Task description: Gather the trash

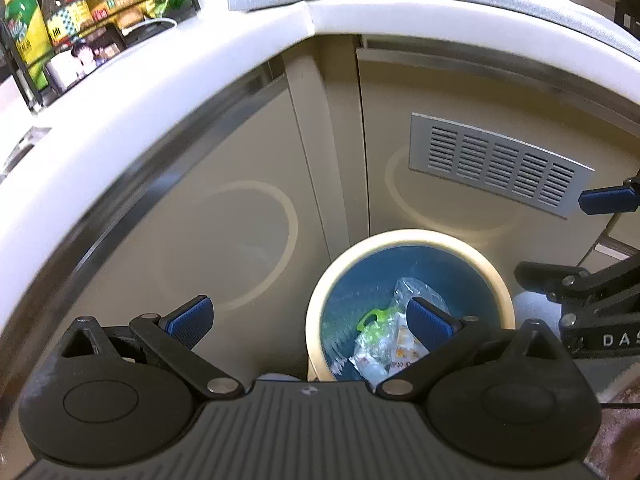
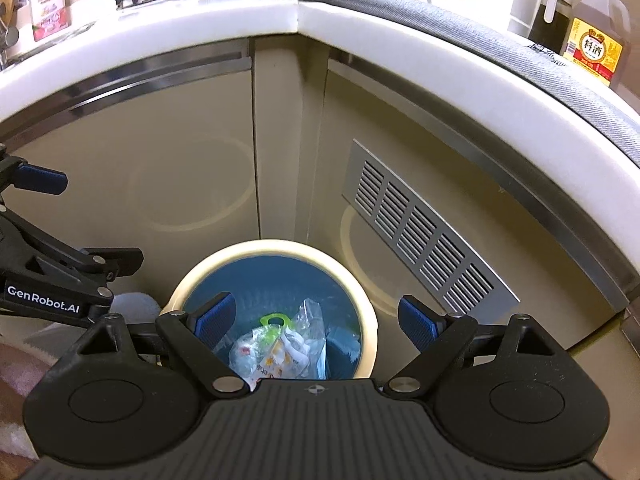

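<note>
The near rim of the bin (image 2: 276, 246) is hidden behind the right tongs' (image 2: 316, 322) body, and in the left wrist view the left tongs (image 1: 310, 322) cover part of the trash (image 1: 384, 344) in it. The bottle (image 2: 596, 40) on the desk (image 2: 360, 24) is cut by the grey mat's edge. The rack (image 1: 80, 20) of bottles runs off the top left corner, its labels too blurred to read.

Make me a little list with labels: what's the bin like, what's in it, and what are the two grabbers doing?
bin: round cream bin with a blue liner, on the floor in the cabinet corner
inside: clear crumpled plastic wrappers, a green plastic loop
left gripper: open, empty, above the bin
right gripper: open, empty, above the bin
nearby: grey slatted vent on the cabinet door
</note>
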Demonstrator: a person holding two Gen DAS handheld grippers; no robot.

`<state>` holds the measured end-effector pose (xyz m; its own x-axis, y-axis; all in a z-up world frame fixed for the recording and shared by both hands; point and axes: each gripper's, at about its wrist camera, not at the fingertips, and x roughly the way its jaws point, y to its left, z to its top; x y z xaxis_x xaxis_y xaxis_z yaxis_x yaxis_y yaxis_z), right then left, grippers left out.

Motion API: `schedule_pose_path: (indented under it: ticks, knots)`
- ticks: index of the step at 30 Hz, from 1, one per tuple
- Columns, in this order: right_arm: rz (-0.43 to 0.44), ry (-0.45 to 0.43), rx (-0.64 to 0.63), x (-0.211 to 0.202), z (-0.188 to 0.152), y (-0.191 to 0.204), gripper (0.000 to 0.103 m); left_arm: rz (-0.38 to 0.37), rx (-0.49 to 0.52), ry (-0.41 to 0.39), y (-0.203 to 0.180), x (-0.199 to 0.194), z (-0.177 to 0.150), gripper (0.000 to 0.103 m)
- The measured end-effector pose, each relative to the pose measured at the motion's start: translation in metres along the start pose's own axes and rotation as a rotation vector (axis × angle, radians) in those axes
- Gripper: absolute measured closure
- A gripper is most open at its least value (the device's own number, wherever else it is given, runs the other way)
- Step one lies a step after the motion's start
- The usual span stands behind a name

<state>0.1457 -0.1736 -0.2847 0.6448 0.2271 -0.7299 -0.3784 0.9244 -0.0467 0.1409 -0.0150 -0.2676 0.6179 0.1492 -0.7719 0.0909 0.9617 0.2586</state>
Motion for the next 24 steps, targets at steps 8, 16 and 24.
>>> schedule_pose_path:
  ticks: [8,16,24]
  knots:
    - [0.090,-0.121,0.050,-0.042,0.023,-0.016,0.013,0.001,0.001,-0.080,0.008,-0.024,0.017,0.000]
    - [0.227,-0.383,0.112,-0.102,0.104,-0.048,0.006,-0.063,-0.187,-0.139,0.046,-0.058,0.052,0.000]
    - [0.109,-0.406,0.120,-0.054,0.207,-0.072,0.004,-0.055,-0.283,-0.208,0.077,-0.089,0.068,0.000]
